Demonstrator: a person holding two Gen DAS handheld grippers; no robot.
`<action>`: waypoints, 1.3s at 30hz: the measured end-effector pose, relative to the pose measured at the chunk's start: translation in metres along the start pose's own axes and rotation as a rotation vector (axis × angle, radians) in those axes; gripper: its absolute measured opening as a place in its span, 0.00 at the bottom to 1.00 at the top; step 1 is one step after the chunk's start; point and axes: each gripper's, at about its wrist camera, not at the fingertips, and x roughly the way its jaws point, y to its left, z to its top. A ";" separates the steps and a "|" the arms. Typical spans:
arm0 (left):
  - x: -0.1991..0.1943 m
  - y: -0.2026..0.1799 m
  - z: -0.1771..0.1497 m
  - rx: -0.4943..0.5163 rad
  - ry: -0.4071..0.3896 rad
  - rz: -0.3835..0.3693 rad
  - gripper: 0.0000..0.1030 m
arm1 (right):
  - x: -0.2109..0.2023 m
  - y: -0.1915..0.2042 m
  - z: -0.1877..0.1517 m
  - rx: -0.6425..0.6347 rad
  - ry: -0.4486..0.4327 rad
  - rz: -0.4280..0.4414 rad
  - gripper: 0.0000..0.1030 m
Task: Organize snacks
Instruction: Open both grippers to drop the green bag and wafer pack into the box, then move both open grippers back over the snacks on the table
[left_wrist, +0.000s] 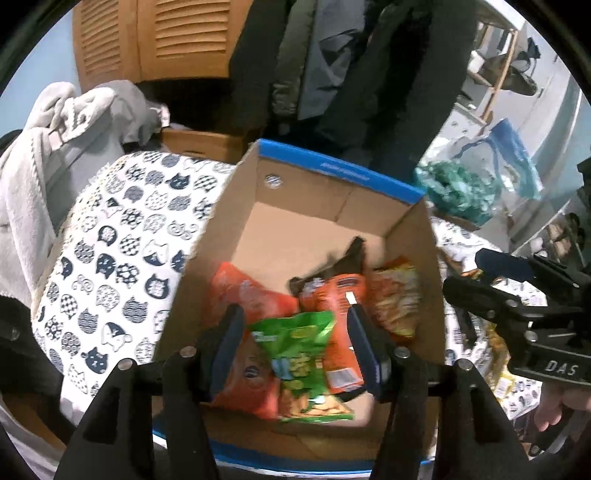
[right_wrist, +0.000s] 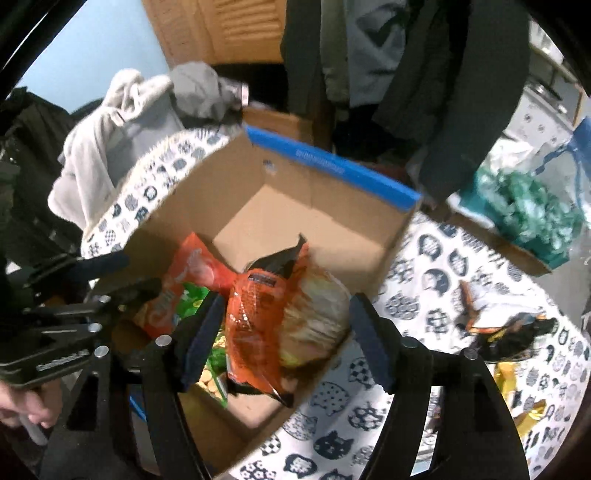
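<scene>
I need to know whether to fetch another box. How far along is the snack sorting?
Done: several packets lie in the box, among them a green one, orange ones and a yellowish one. In hand: nothing; the left gripper and right gripper both hang open above the box. Left: a few packets lie outside it on the cat-print cloth. The far half of the box is bare, so it looks roomy enough.
</scene>
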 end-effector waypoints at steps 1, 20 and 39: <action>-0.002 -0.005 0.001 0.005 -0.005 -0.014 0.58 | -0.010 -0.003 -0.001 0.003 -0.015 -0.010 0.70; -0.022 -0.130 -0.016 0.260 -0.055 -0.111 0.73 | -0.098 -0.107 -0.085 0.229 -0.014 -0.163 0.72; 0.017 -0.221 -0.045 0.457 0.045 -0.119 0.76 | -0.097 -0.196 -0.167 0.457 0.063 -0.205 0.72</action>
